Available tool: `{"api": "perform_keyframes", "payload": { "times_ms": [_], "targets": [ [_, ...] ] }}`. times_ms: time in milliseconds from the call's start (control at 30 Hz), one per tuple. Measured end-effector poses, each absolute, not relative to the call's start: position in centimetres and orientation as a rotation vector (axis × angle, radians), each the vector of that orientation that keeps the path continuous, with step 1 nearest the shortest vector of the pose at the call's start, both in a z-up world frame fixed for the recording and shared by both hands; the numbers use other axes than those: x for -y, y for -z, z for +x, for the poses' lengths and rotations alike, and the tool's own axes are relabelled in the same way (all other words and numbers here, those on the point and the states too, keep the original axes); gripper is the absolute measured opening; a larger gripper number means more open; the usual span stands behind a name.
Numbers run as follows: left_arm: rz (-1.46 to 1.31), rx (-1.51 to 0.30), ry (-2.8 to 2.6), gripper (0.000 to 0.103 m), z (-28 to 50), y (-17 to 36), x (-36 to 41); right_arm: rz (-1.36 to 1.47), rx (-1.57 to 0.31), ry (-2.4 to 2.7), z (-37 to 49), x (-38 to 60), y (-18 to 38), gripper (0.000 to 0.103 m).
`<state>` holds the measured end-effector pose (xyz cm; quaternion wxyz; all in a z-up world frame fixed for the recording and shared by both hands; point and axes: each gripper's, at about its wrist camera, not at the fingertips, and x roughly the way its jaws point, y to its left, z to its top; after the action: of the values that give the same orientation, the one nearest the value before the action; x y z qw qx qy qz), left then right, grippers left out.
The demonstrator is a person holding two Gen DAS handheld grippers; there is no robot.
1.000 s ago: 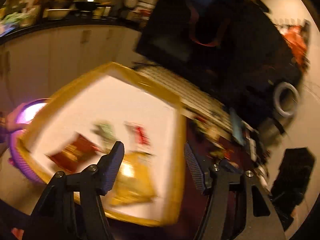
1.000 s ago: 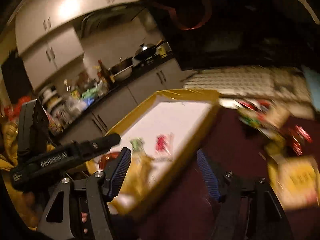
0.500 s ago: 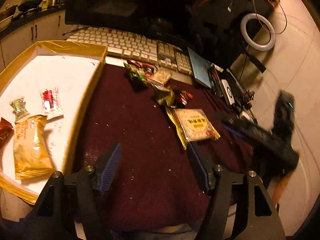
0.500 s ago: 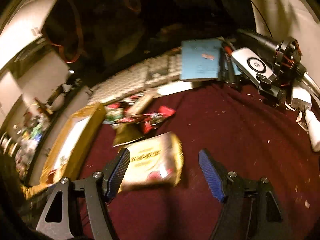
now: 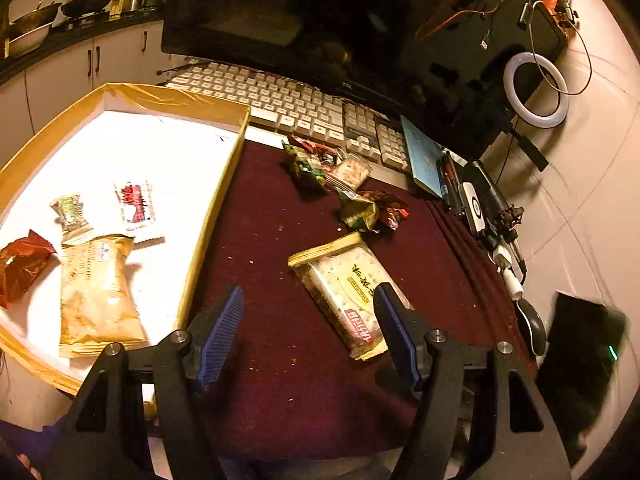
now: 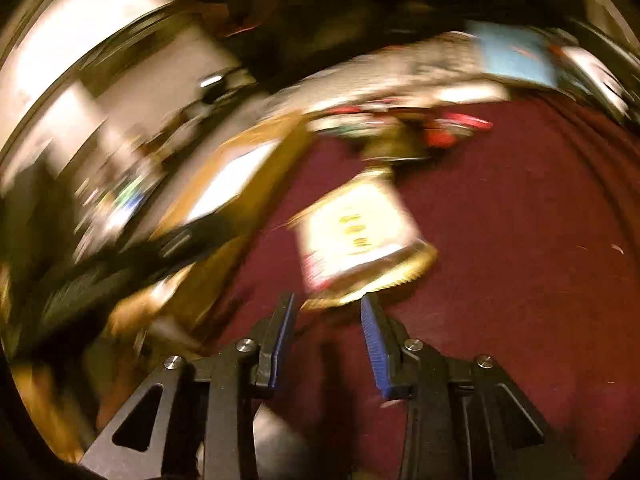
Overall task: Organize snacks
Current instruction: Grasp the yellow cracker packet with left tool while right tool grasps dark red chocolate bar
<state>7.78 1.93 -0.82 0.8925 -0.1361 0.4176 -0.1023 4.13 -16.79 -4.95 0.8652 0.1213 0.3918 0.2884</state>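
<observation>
A yellow-rimmed white tray (image 5: 224, 184) at the left holds a gold chip bag (image 5: 94, 292), a red packet (image 5: 20, 266), a green sweet (image 5: 70, 212) and a red-and-white sachet (image 5: 134, 204). A clear cracker pack (image 5: 346, 290) lies on the maroon mat (image 5: 264, 240). A heap of small snack packets (image 5: 340, 184) lies beyond it. My left gripper (image 5: 310, 310) is open and empty above the mat, its right finger beside the pack. My right gripper (image 6: 326, 316) is open, just short of the cracker pack (image 6: 356, 236). The right wrist view is blurred.
A white keyboard (image 5: 288, 104) and a dark monitor (image 5: 360, 28) stand behind the mat. A blue notebook (image 5: 422, 156), pens, a ring light (image 5: 534, 90) and a mouse (image 5: 532, 326) lie at the right. Kitchen cabinets (image 5: 80, 68) are at the back left.
Both grippers swung from the tray to the mat. The left view has settled over the cracker pack. The right gripper's fingers have narrowed and moved close to the pack.
</observation>
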Motion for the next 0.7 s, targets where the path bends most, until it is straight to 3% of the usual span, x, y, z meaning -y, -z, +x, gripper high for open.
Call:
{"api": "perform_keyframes", "payload": {
  "times_ms": [267, 333, 400, 467, 533, 600, 700],
  "targets": [
    [-0.232, -0.92, 0.193, 0.068, 8.5, 2.3, 0.8, 0.382, -0.769, -0.367, 6.4, 22.7, 4.0, 0.038],
    [-0.252, -0.963, 0.225, 0.068, 9.1, 2.8, 2.1, 0.377, -0.759, -0.309, 7.2, 23.5, 4.0, 0.049],
    [-0.248, -0.985, 0.209, 0.068, 9.7, 3.3, 3.4, 0.365, -0.738, -0.256, 7.8, 24.1, 3.7, 0.068],
    [-0.198, -1.004, 0.175, 0.068, 10.7, 3.8, 5.0, 0.343, -0.727, -0.222, 8.5, 24.5, 3.6, 0.074],
    [-0.182, -1.029, 0.142, 0.068, 11.6, 4.3, 5.9, 0.326, -0.716, -0.194, 10.1, 24.6, 3.7, 0.074],
    [-0.179, -1.035, 0.114, 0.078, 12.2, 4.7, 6.5, 0.303, -0.71, -0.176, 11.0, 24.5, 4.0, 0.074],
    [-0.088, -1.014, 0.054, 0.085, 13.0, 5.4, 7.8, 0.321, -0.734, -0.151, 11.5, 25.0, 4.7, 0.074]
  ]
}}
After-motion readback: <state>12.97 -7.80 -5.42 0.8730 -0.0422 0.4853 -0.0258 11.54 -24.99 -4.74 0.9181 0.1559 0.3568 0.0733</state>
